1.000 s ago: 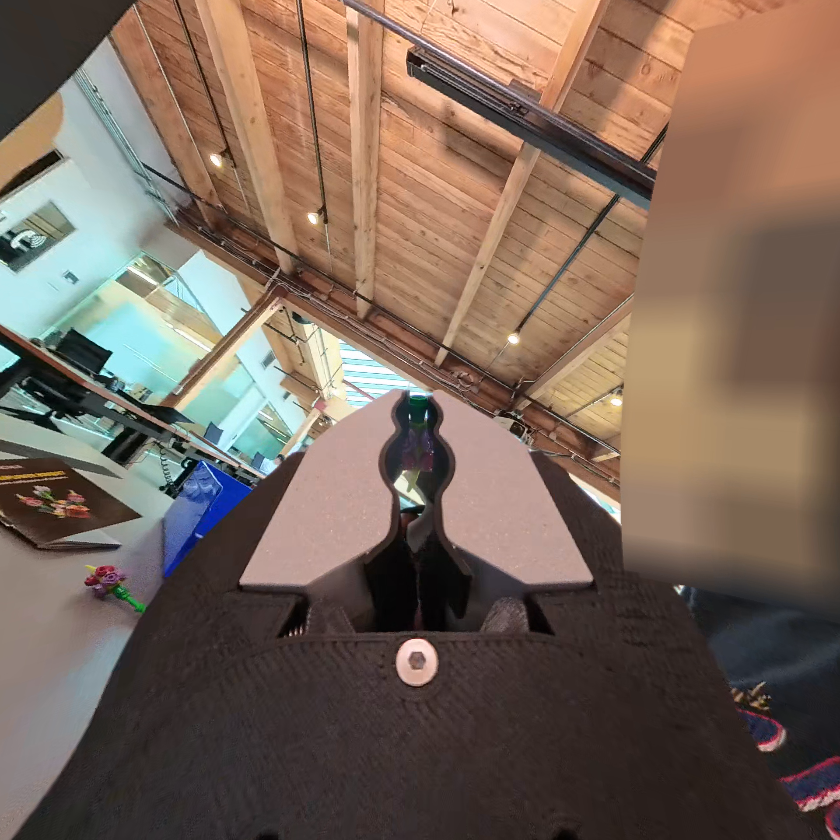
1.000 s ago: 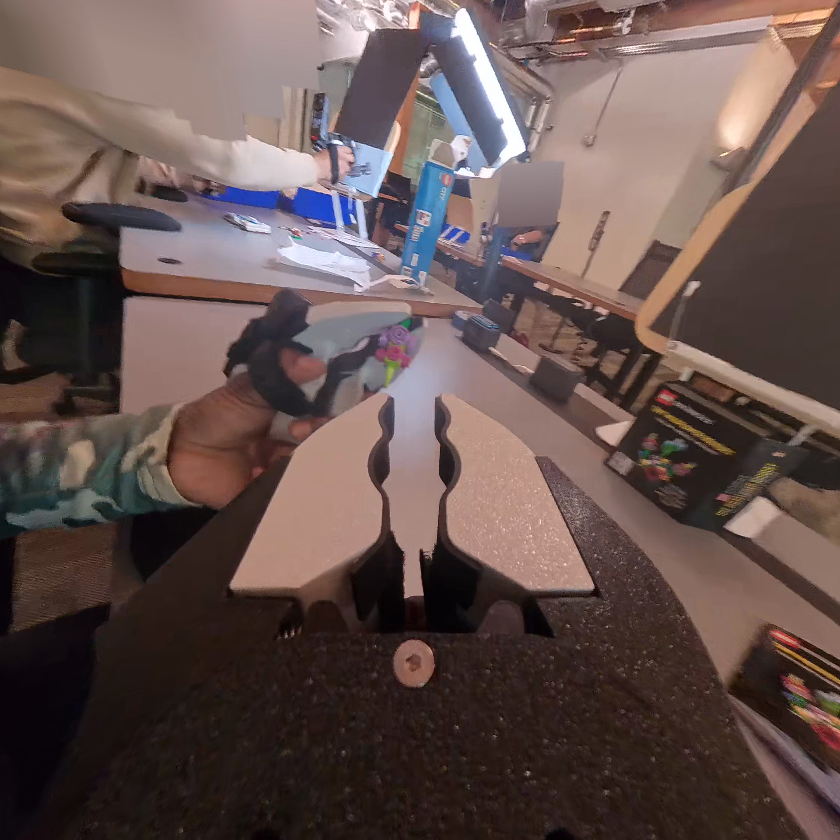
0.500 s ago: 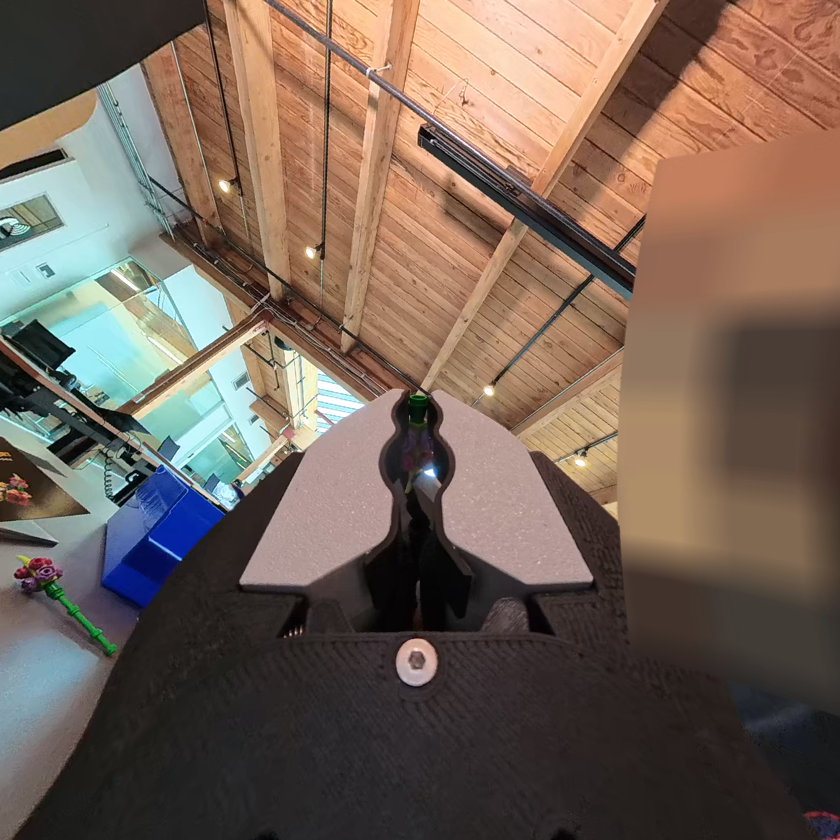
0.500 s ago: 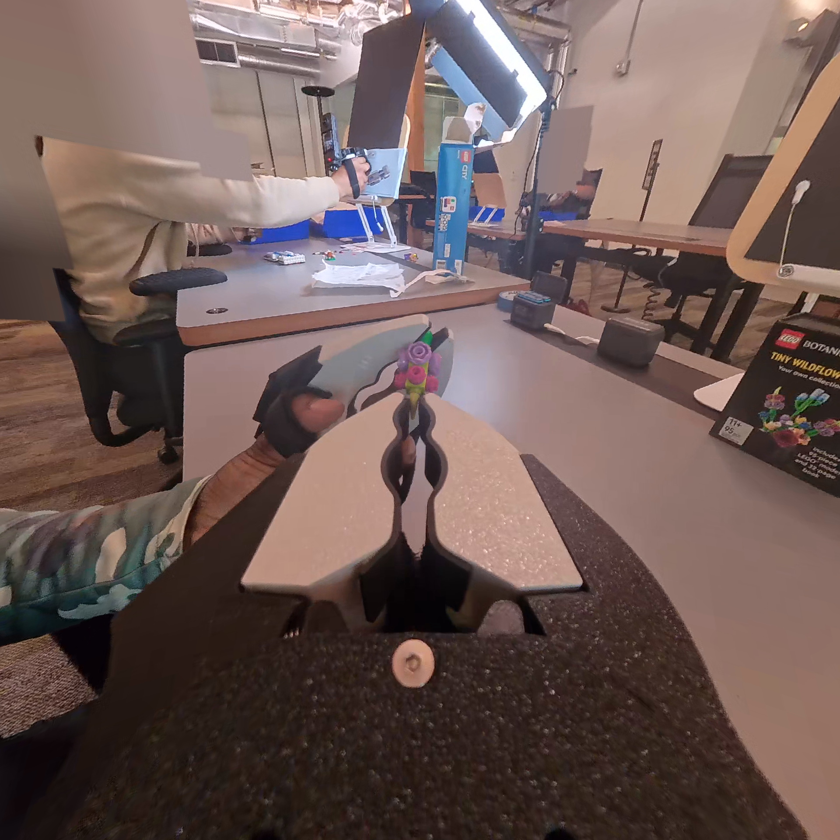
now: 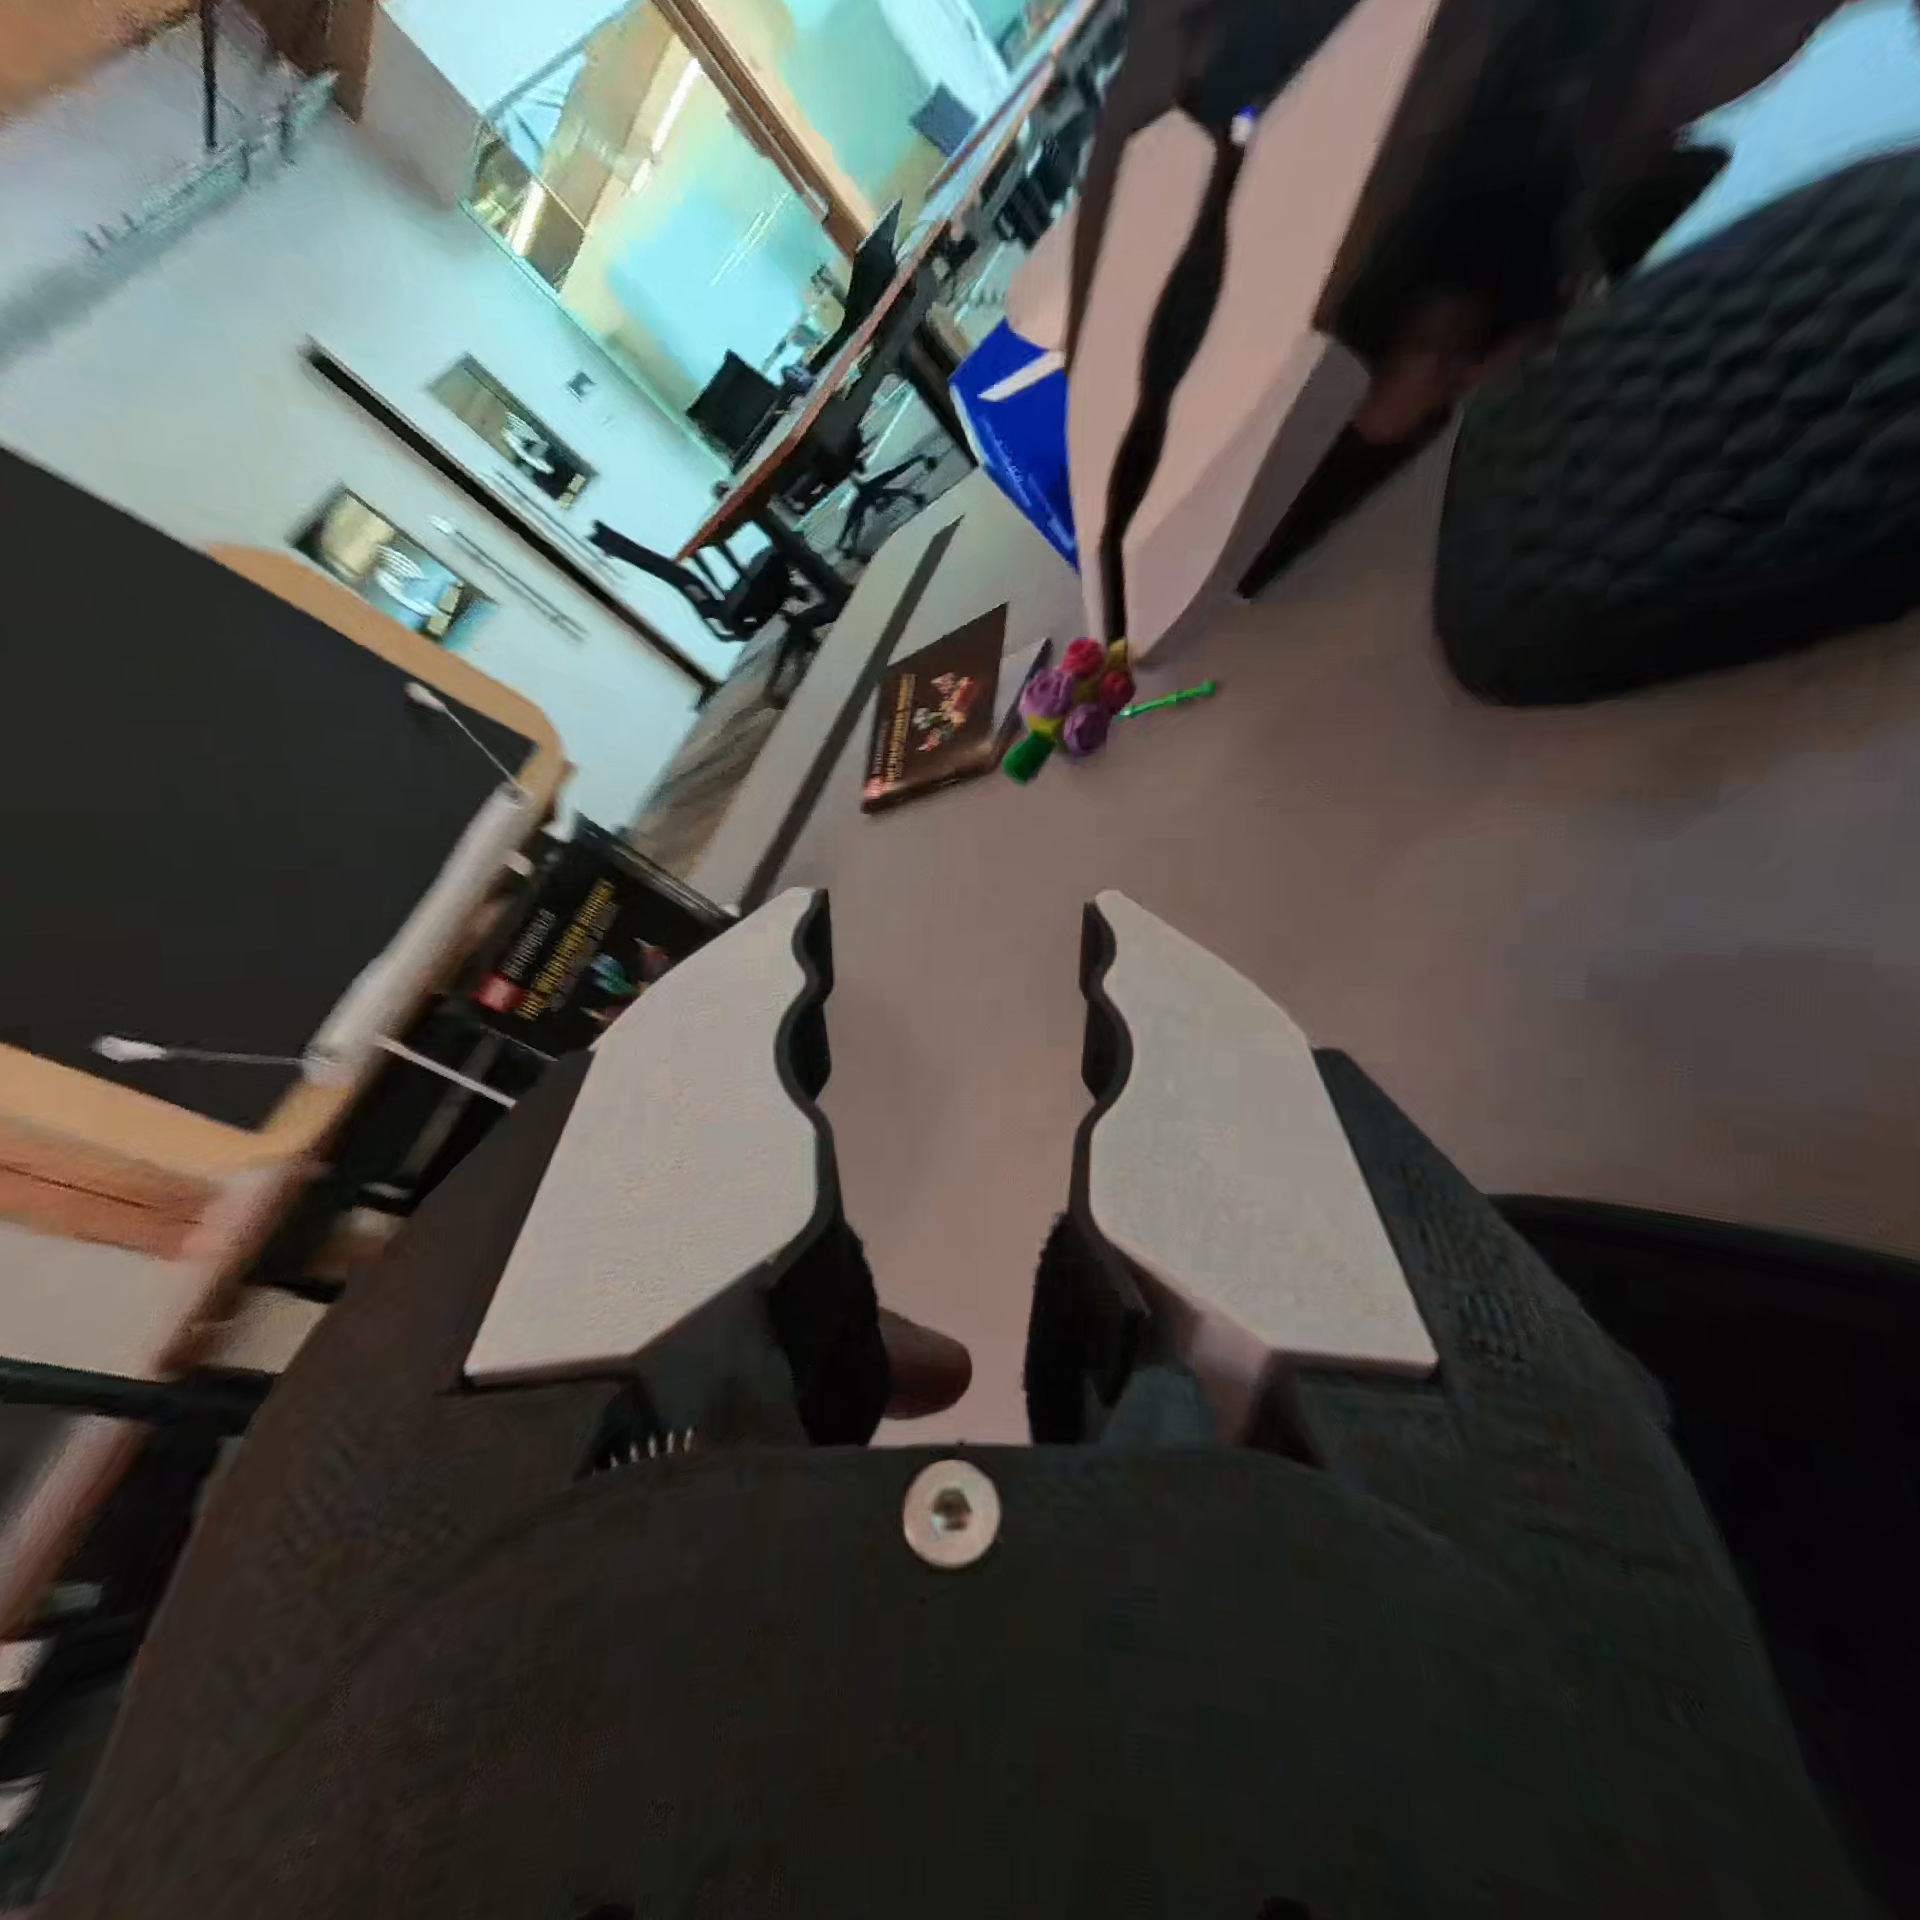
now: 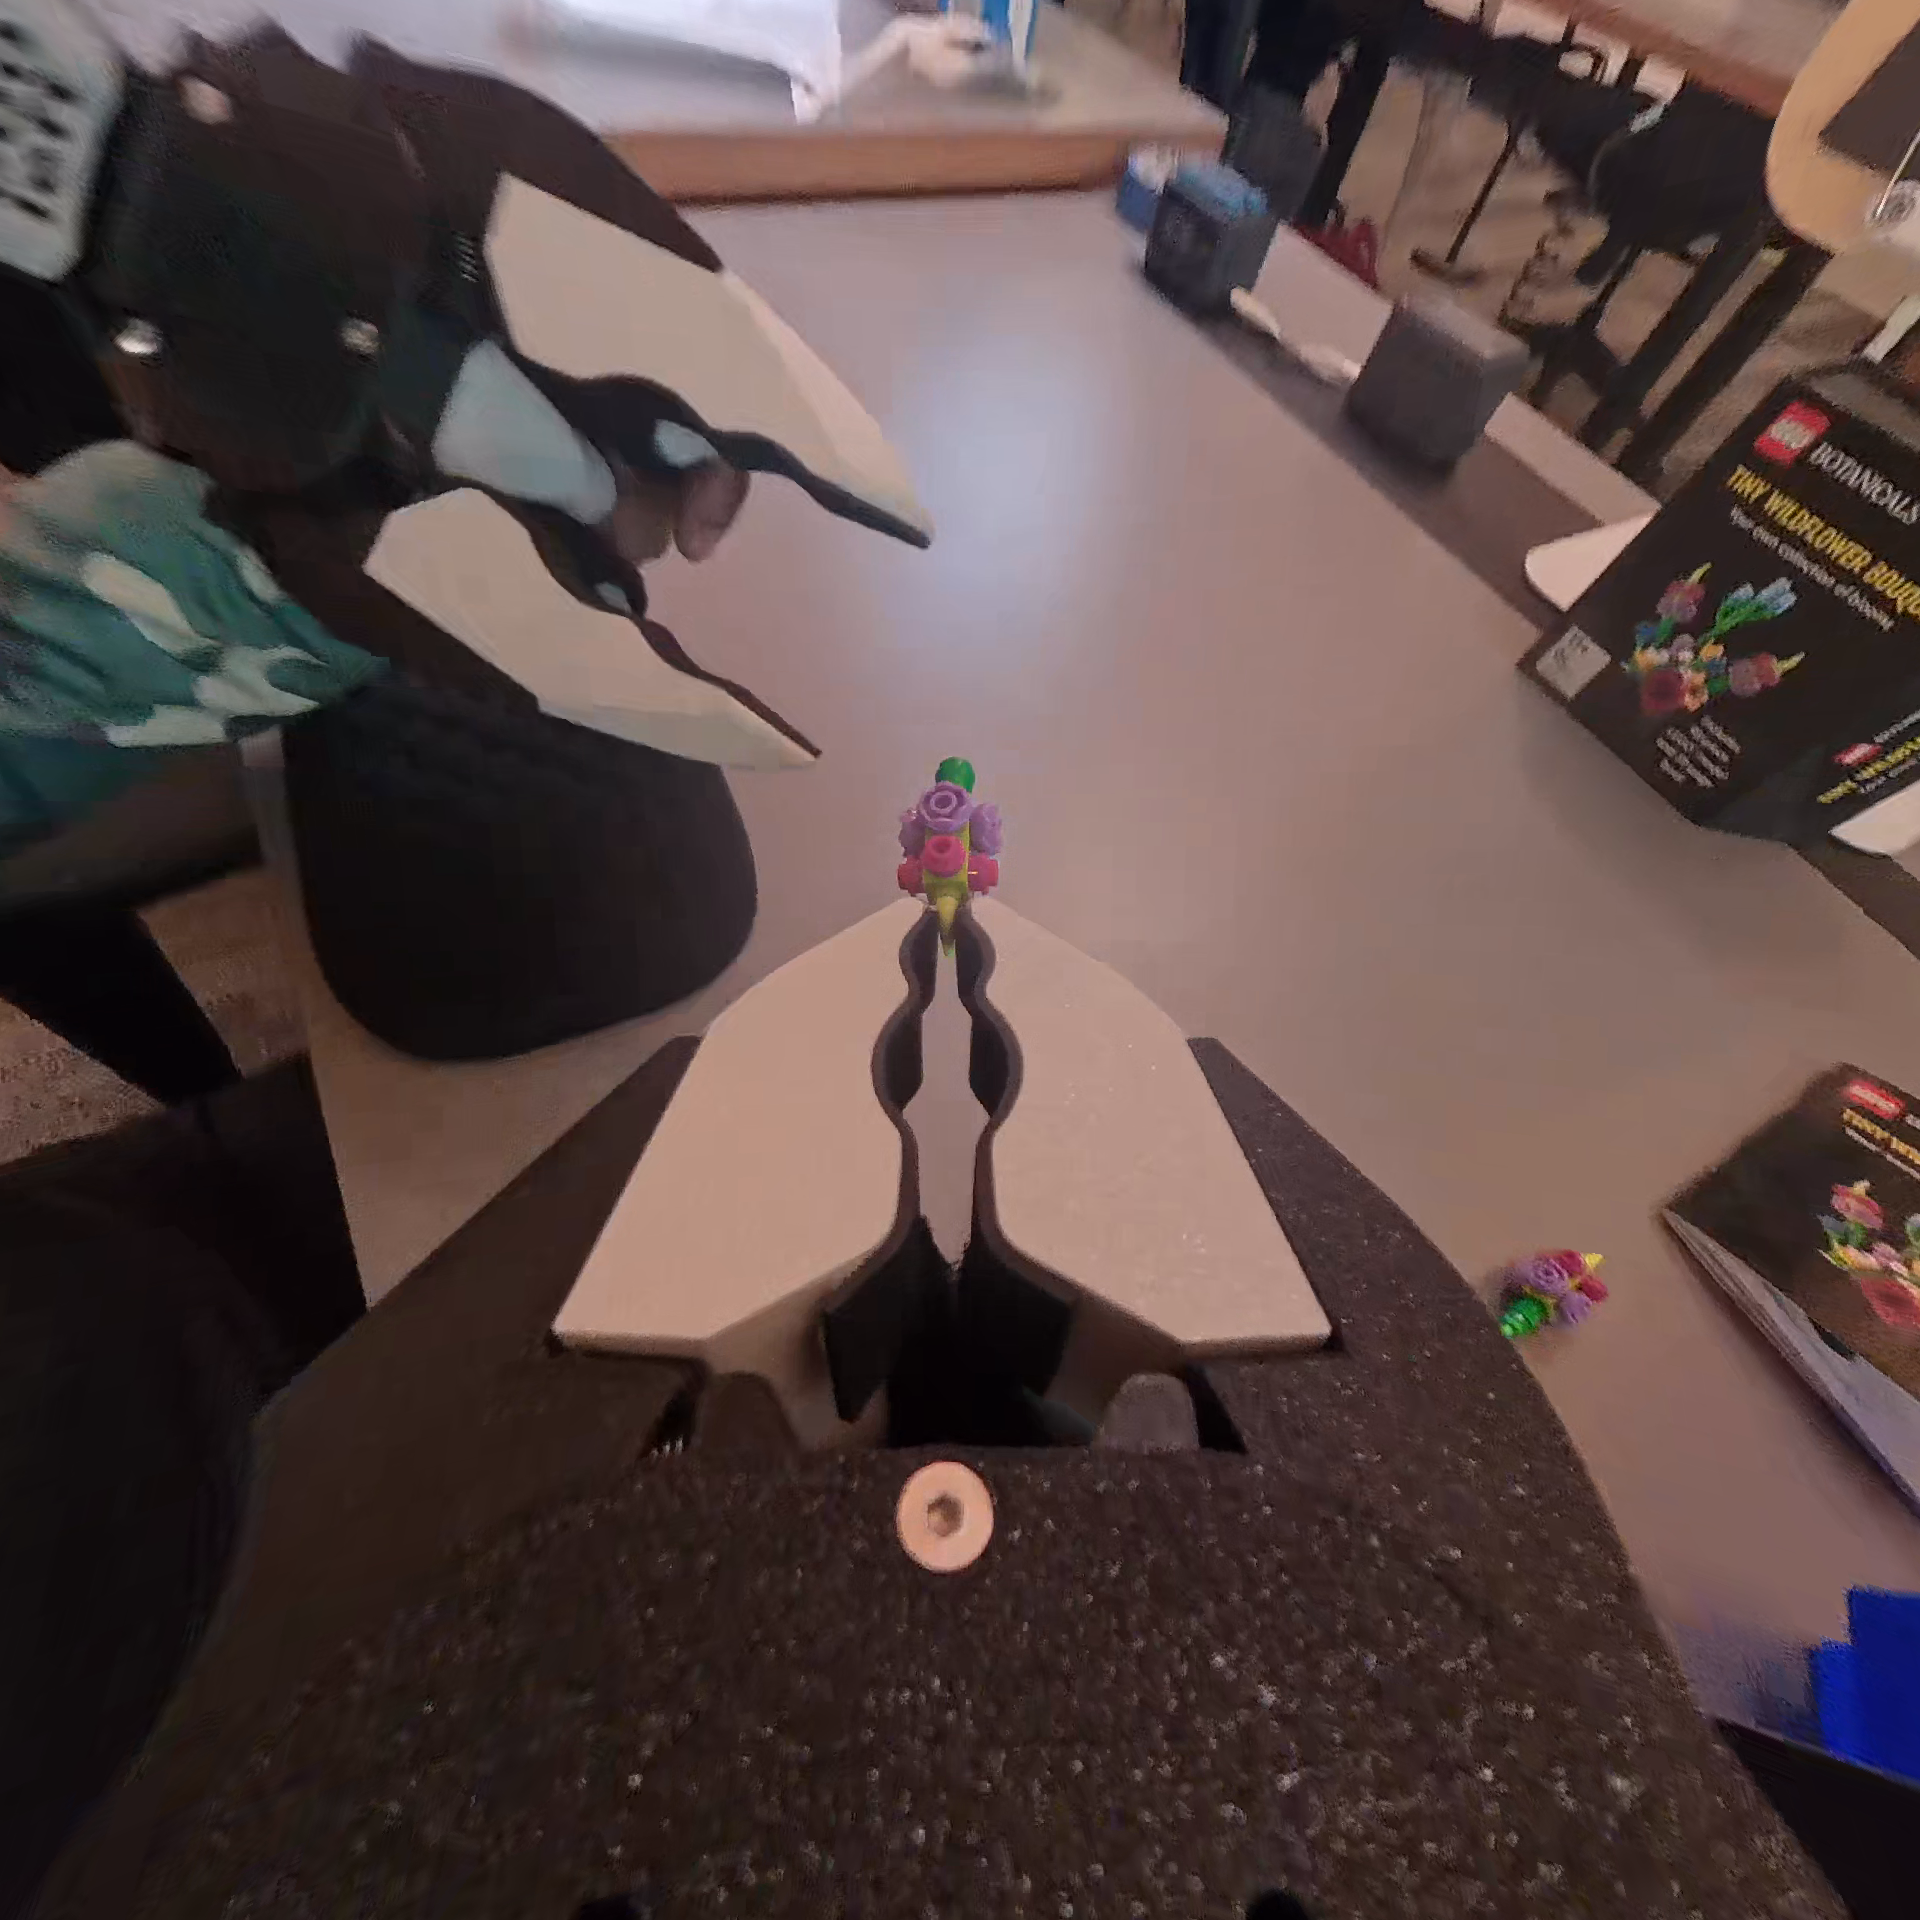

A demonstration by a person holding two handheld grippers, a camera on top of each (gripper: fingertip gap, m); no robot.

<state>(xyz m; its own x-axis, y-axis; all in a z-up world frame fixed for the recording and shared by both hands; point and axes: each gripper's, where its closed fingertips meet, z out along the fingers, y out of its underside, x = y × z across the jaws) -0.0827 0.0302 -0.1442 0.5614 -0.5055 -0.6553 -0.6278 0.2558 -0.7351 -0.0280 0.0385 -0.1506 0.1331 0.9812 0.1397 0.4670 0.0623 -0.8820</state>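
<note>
So over on the left, the left gripper point(image 6: 862, 644) has its jaws spread wide apart with nothing between them, hovering over the grey tabletop point(image 6: 1195, 582). You can see a patterned sleeve point(image 6: 156, 623) behind it and a fingertip poking through between the fingers.

Just right of that, dead centre in the right wrist view, the right gripper point(image 6: 943, 914) is pinched tight on a little brick-built flower stem point(image 6: 948, 836): purple and pink blossoms with a green tip sticking out past the fingertips, held above the tabletop. In the left wrist view that same flower stem point(image 5: 1075, 701) sits at the tip of the right gripper point(image 5: 1127, 623), close to the tabletop surface, though it's too blurry to say whether it's touching.

Further right, a second small flower piece point(image 6: 1553, 1288) lies on the tabletop just beside an open dark instruction booklet point(image 6: 1829, 1247). Up beyond that stands the black flower-set box point(image 6: 1745, 644), and there's something blue point(image 6: 1870, 1694) at the lower right edge.
</note>
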